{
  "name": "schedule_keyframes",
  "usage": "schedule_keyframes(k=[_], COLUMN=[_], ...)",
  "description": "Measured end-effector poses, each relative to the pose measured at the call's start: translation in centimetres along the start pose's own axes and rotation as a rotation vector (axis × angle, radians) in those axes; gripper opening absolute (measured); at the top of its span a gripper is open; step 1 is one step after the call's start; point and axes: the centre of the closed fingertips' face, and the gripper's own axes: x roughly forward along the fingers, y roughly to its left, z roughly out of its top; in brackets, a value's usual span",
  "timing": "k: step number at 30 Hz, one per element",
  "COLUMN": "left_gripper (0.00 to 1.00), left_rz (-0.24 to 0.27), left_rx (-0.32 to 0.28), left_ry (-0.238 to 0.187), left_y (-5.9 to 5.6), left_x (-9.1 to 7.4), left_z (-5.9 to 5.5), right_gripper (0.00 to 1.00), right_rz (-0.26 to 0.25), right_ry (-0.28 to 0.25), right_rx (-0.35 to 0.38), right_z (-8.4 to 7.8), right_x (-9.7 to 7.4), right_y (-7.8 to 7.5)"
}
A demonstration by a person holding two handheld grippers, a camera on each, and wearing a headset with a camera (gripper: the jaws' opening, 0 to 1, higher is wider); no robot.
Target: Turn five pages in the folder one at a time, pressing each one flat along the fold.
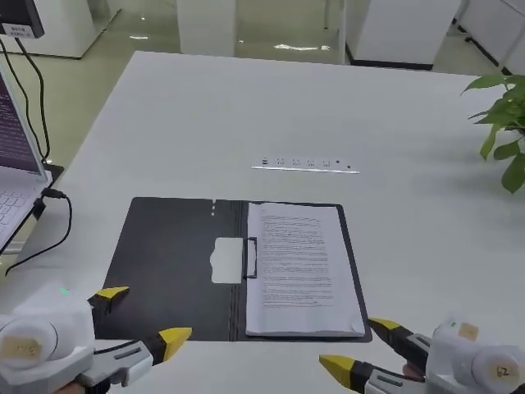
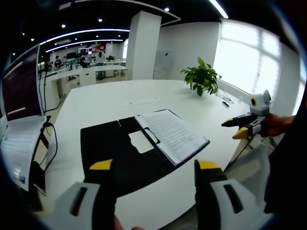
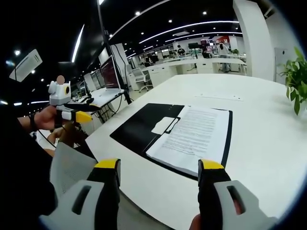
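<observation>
Both the left claw and right claw gape empty near the flat matte-black folder

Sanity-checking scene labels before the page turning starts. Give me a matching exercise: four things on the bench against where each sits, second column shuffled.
Things
1. paper stack
2. laptop
3. plant
4. socket strip

Places
A. at the far right edge of the table
B. on the right half of the open black folder
C. at the table's left edge
D. set into the tabletop just beyond the folder

Pairs: 1-B, 2-C, 3-A, 4-D
</observation>
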Motion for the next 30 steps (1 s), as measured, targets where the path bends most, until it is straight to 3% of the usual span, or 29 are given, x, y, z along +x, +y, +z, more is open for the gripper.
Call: schedule_keyframes(k=[12, 30], left_gripper=[0.67, 0.65], left_rz=[-0.036, -0.174], left_rx=[0.034, 0.138], left_ry=[0.022, 0.071], left_y=[-0.7, -5.2], left_x=[0.2, 4.6], left_z=[-0.5, 1.1], right_gripper=[0.66, 0.67], right_rz=[-0.030, -0.059], right_ry=[-0.029, -0.040], right_rx=[0.039, 0.087], right_z=[-0.8, -1.5], right_x=[-1.1, -1.8], right_y=[0.2, -0.6])
